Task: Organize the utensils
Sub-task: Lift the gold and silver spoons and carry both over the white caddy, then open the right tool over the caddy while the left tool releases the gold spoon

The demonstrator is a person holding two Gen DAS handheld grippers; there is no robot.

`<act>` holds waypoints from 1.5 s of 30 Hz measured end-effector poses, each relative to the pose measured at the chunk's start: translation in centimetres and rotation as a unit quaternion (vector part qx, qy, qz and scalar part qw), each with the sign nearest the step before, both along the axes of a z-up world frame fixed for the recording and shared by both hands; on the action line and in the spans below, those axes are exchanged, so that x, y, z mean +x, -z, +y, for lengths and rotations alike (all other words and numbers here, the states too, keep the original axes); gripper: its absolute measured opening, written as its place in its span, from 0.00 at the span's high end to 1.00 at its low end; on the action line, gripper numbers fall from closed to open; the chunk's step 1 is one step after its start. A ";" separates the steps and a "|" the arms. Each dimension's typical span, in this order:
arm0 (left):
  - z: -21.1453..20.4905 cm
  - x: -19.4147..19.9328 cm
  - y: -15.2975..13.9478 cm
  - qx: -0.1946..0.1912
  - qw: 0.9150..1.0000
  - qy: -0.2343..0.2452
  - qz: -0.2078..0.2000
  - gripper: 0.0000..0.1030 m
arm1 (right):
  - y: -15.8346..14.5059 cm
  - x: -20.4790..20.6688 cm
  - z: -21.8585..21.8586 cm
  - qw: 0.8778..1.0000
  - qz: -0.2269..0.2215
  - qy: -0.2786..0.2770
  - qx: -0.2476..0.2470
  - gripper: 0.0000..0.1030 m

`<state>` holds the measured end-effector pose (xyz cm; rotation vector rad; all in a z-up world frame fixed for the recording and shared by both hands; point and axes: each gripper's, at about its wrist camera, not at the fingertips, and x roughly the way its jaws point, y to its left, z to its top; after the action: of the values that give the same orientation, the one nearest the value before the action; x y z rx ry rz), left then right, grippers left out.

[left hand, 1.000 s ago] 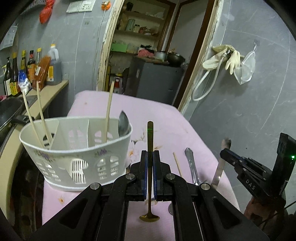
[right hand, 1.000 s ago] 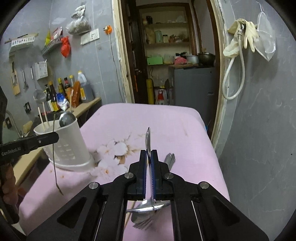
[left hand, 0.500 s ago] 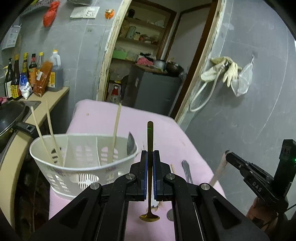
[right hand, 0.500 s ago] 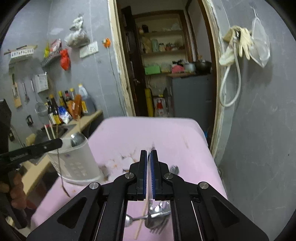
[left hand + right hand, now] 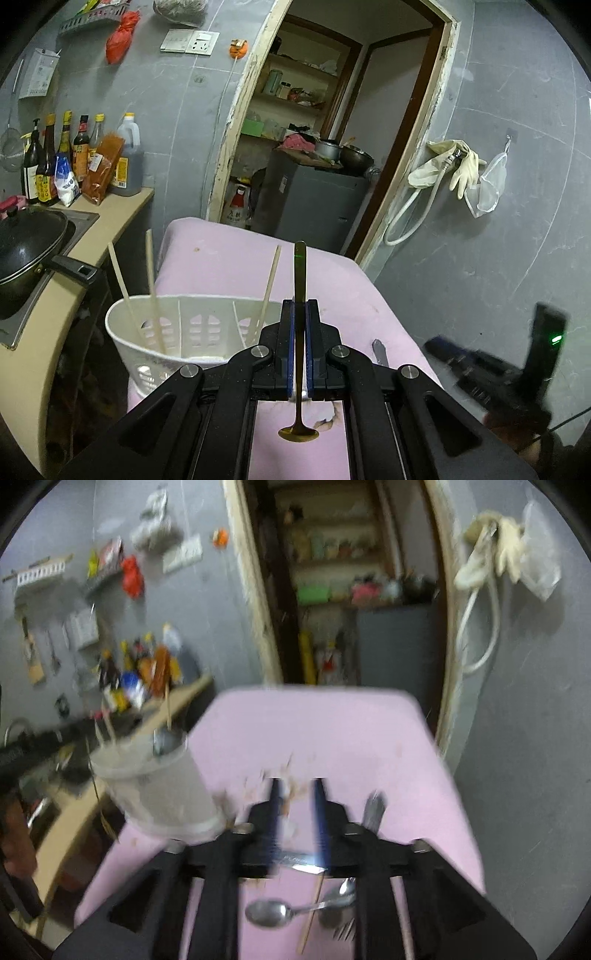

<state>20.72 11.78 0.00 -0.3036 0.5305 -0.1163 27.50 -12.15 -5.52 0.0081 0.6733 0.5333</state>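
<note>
Pink-covered table (image 5: 221, 258) beside kitchen counter (image 5: 110, 218)

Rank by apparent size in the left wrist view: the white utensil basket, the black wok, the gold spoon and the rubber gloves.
1. white utensil basket
2. black wok, partly cut off by the frame
3. gold spoon and rubber gloves: unsure, since the spoon sits much nearer the camera, in the shut left gripper.

my right gripper (image 5: 298, 812) has just been opening: a second ago its jaws were clamped on a steel utensil, and now they stand apart with nothing between them, that piece lying flat on the pink table (image 5: 332, 731) under them. my left gripper (image 5: 300, 343) has risen, so the white basket (image 5: 177, 332) sits lower in its view. the right view has blurred.
</note>
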 end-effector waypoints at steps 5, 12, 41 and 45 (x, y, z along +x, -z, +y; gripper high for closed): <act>0.4 -0.5 0.5 -0.001 1.000 -0.013 0.010 0.97 | 4.4 1.3 3.1 0.986 0.044 -0.140 -0.079 0.62; 0.9 -1.2 1.1 -0.003 0.998 -0.052 0.026 0.97 | 9.0 4.0 8.7 0.925 0.070 -0.321 -0.190 0.62; 3.5 -0.9 0.6 -0.014 0.993 -0.116 0.026 0.97 | 3.4 1.0 5.0 0.968 -0.029 -0.239 -0.073 0.82; 3.5 -0.3 -0.1 -0.009 0.995 -0.099 0.014 0.97 | 0.8 1.3 3.8 0.984 -0.046 -0.169 -0.028 0.82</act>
<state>20.40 15.24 0.12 -0.3739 0.5250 0.0747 28.78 -8.35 -6.27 -0.1858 0.6015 0.8353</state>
